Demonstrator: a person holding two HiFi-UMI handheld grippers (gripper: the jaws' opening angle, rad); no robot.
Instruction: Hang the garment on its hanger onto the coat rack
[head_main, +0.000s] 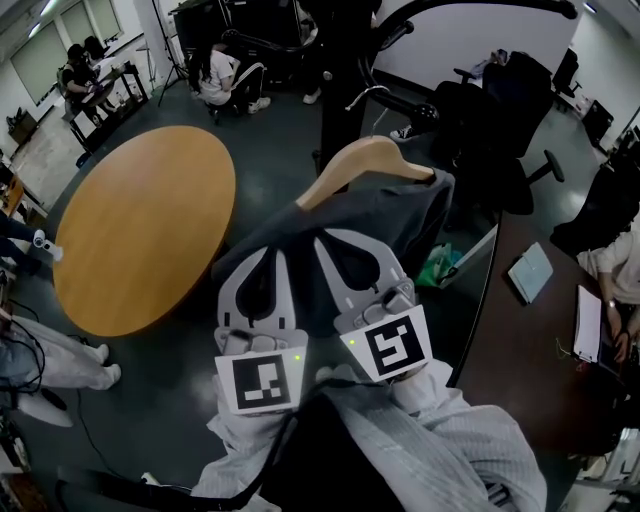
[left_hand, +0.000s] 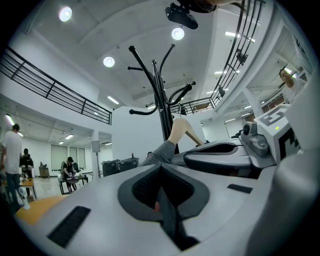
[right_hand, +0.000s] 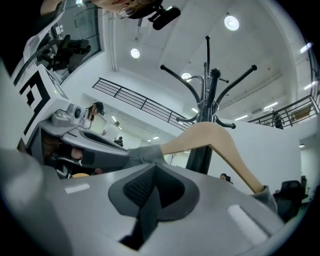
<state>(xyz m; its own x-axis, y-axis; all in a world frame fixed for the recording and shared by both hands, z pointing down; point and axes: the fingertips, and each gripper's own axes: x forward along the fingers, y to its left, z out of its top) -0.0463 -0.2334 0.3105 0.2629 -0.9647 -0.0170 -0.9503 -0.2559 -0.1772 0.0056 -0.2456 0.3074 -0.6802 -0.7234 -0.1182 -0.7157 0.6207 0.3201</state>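
Wood of the round table (head_main: 140, 230) fills the left of the head view, well apart from the work and no obstacle.

Next comes the left gripper (head_main: 267, 254). Its own view shows the jaws pressed together on a fold of the dark grey garment (head_main: 385, 215), with cloth running out past the tips (left_hand: 160, 167).

Just beside it, the right gripper (head_main: 332, 242) is clamped the same way on the same cloth (right_hand: 152, 167). So the 2 grippers carry the garment from its near edge, side by side.

Beyond them the garment hangs on the pale wooden hanger (head_main: 365, 160), lifted in the air in front of the black coat rack (head_main: 340, 90). The metal hook (head_main: 372, 92) rises close to 1 curved arm of the rack. Whether it touches that arm I cannot tell.

My judgement is that the step in hand is bringing the hook over an arm.

- Because the grip is on cloth and not on wood, the hanger can swing or tip, so the 2 hands should travel together and level.
- Raise until the hook clears the arm's upturned end, push far, then lower.
- Neither clamp should let go until the rack bears the weight.

The dark desk (head_main: 520, 330) at the right lies clear of the swing.
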